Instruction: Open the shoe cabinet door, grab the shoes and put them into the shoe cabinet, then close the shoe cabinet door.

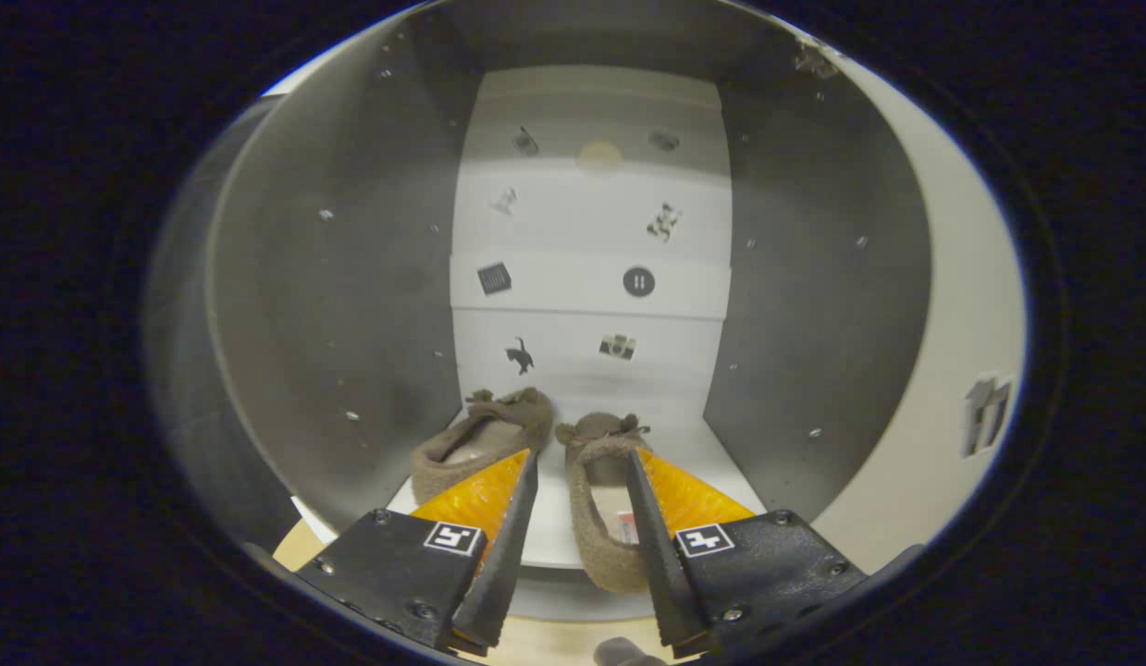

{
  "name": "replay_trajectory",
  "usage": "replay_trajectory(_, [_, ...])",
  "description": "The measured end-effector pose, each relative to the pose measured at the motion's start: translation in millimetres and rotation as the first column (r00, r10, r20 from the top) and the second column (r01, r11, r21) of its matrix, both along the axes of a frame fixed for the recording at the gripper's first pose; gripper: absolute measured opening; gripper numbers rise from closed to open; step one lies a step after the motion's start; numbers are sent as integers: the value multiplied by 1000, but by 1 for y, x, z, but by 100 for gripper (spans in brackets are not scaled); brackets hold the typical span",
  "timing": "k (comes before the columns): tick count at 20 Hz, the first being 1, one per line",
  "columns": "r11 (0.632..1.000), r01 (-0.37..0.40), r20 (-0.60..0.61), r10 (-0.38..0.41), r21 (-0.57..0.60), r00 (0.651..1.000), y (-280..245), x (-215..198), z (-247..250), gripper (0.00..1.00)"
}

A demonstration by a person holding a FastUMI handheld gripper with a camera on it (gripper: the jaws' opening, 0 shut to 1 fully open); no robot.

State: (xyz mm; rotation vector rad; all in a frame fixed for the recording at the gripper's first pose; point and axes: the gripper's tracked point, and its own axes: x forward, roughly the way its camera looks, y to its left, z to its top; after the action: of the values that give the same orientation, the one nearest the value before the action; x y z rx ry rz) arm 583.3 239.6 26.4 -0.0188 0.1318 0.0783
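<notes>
Hand-held gripper (pixel 580 467) stands apart, clamped on nothing. Right slipper (pixel 596 499) lies lengthwise between the fingers; left slipper (pixel 485 437) sits just beside it on the shoe cabinet shelf (pixel 549 541).

The picture was dim overall, with soft, uneven light. The cabinet's back panel (pixel 591 268) was the brightest part, lit from the open front, its top band falling into grey shade. Both side walls (pixel 351 296) stood in heavy shadow — dull and grainy. The pale outer face on the right (pixel 942 333) caught more light. Fisheye distortion bowed the walls strongly outward, and detail smeared toward the rim. The slippers (pixel 499 435) looked slightly soft and muddy. The gripper (pixel 580 481), fingers parted, was sharpest — faint sheen on the fingers (pixel 485 495), no harsh glare anywhere
</notes>
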Motion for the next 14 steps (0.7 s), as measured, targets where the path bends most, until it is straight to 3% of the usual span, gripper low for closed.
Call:
replay_trajectory(3, [1000, -21, 53, 19, 23, 998, 4, -52, 25, 100])
replay_trajectory(14, [997, -29, 164, 17, 66, 986, -6, -244, 67, 100])
